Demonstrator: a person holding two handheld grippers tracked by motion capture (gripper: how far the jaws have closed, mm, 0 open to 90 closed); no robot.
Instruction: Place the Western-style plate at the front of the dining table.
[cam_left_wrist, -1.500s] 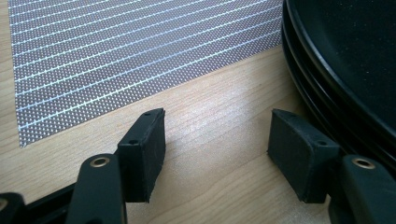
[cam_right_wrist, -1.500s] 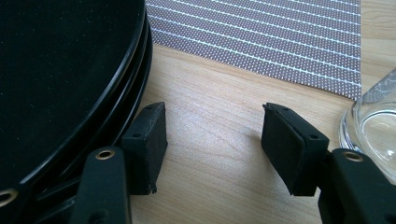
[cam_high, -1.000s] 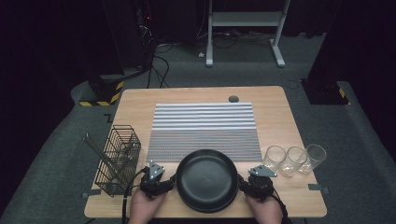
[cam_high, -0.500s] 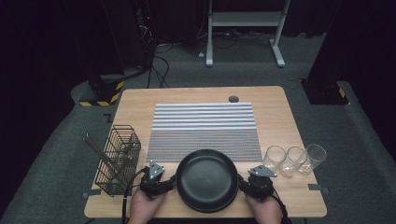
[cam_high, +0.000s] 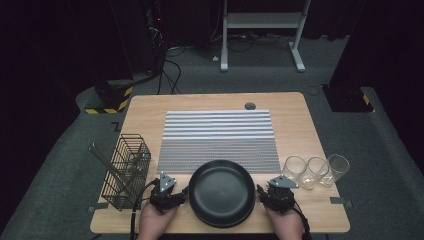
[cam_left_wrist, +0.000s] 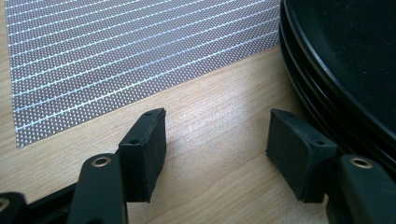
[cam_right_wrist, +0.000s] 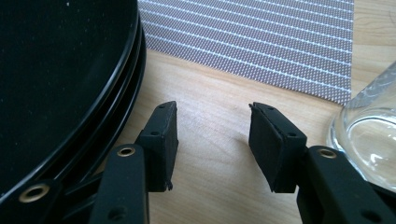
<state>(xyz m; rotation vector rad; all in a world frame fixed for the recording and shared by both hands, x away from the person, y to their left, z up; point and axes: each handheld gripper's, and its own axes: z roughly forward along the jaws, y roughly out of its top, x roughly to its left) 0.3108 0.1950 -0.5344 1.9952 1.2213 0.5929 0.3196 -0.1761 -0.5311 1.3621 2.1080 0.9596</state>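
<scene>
A stack of black plates (cam_high: 221, 192) sits near the front edge of the wooden table (cam_high: 145, 112), partly on a striped grey placemat (cam_high: 218, 135). My left gripper (cam_high: 181, 196) rests on the table just left of the stack, open, with only bare wood between its jaws (cam_left_wrist: 212, 154); the plates (cam_left_wrist: 345, 60) lie to its right. My right gripper (cam_high: 261, 194) rests just right of the stack, open; its jaws have just been closing, with only bare wood between them (cam_right_wrist: 212, 140). The plates (cam_right_wrist: 60, 70) lie to its left.
A black wire basket (cam_high: 125, 171) holding utensils stands at the front left. Three clear glasses (cam_high: 315, 170) stand in a row at the right, the nearest one (cam_right_wrist: 369, 121) close beside my right gripper. The placemat (cam_left_wrist: 116, 51) covers the table's middle.
None visible in the high view; both hands and the plates stay where they were.
</scene>
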